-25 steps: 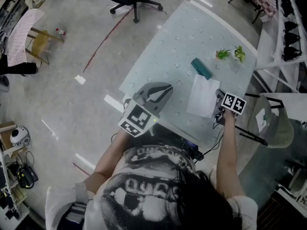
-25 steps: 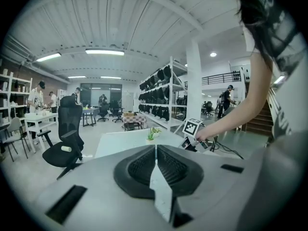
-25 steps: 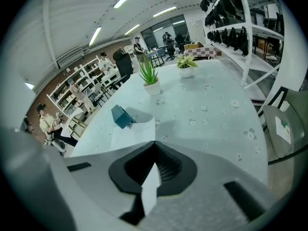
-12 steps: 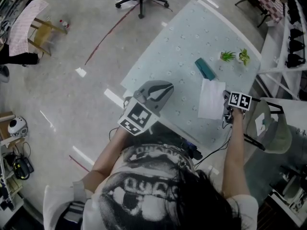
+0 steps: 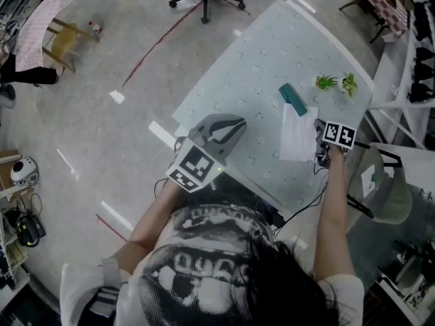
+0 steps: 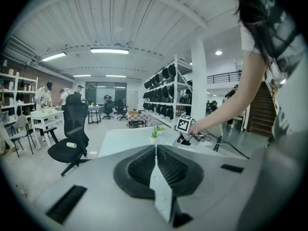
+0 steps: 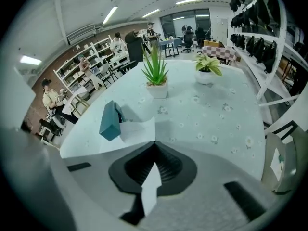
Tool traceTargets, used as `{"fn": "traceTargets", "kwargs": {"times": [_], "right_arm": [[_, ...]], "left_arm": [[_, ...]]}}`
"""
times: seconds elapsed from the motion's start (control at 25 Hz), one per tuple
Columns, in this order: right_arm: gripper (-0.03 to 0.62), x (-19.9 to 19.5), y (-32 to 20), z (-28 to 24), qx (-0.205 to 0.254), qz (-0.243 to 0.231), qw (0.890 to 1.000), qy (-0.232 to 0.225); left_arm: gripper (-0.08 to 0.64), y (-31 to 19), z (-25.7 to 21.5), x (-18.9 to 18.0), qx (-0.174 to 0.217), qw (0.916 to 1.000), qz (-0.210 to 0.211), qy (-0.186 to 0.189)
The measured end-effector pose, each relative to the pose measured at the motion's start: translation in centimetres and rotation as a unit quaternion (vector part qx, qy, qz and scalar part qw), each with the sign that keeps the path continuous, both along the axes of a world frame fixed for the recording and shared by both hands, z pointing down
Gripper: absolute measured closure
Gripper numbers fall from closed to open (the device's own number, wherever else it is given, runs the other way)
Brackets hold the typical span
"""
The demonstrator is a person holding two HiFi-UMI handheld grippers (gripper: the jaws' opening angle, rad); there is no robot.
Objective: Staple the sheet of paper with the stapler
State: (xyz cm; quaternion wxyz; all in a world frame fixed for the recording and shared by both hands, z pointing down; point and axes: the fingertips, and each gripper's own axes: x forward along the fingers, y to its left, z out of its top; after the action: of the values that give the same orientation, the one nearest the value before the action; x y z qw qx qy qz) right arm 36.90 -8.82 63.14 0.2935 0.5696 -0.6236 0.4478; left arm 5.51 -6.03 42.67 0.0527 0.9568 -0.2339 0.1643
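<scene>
- Spanning the middle: a pale flower-print table (image 5: 258,53).
- Left gripper (image 5: 231,126) hovers at the table's near edge, jaws together, nothing between them.
- Right gripper (image 5: 317,136) pinches the sheet of paper (image 5: 297,129) by its right edge.
- Teal stapler (image 5: 292,96) touches the sheet's far corner.

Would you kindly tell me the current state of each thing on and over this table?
Left tongs: shut, empty.
Right tongs: shut on the near edge of the sheet of paper.
Sheet of paper: held, far corner at the stapler; whether inserted, unclear.
Stapler: lying on the table, no tongs on it.
Potted plants: upright.
</scene>
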Motion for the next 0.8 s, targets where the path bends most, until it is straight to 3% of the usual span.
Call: {"fn": "traceTargets", "kwargs": {"times": [0.2,0.32,0.36,0.6,0.72,0.8], "right_arm": [[0.586,0.0,-0.9,0.0,0.01,-0.011,0.999,0.041],[0.488,0.3,-1.1,-0.7,0.019,-0.019,0.998,0.051],[0.485,0.4,-1.2,-1.1,0.023,-0.022,0.998,0.054],[0.493,-1.1,-3.0,-5.0,0.072,-0.06,0.994,0.054],[0.554,-3.1,-4.1,-7.0,0.096,-0.086,0.991,0.045],[0.56,-4.5,-4.7,-7.8,0.102,-0.103,0.989,0.042]], "left_arm": [[0.55,-0.2,0.2,-0.7,-0.001,1.0,-0.003,-0.007],[0.549,-0.1,0.4,-0.8,-0.004,1.0,-0.004,-0.002],[0.551,-0.1,0.4,-0.8,-0.004,1.0,-0.004,-0.001],[0.55,-0.3,0.3,-0.7,-0.002,1.0,0.004,-0.003],[0.549,-0.3,0.3,-0.2,-0.005,0.9999,0.014,-0.001],[0.551,-0.4,0.0,0.2,0.0,0.9997,0.023,0.002]]}}
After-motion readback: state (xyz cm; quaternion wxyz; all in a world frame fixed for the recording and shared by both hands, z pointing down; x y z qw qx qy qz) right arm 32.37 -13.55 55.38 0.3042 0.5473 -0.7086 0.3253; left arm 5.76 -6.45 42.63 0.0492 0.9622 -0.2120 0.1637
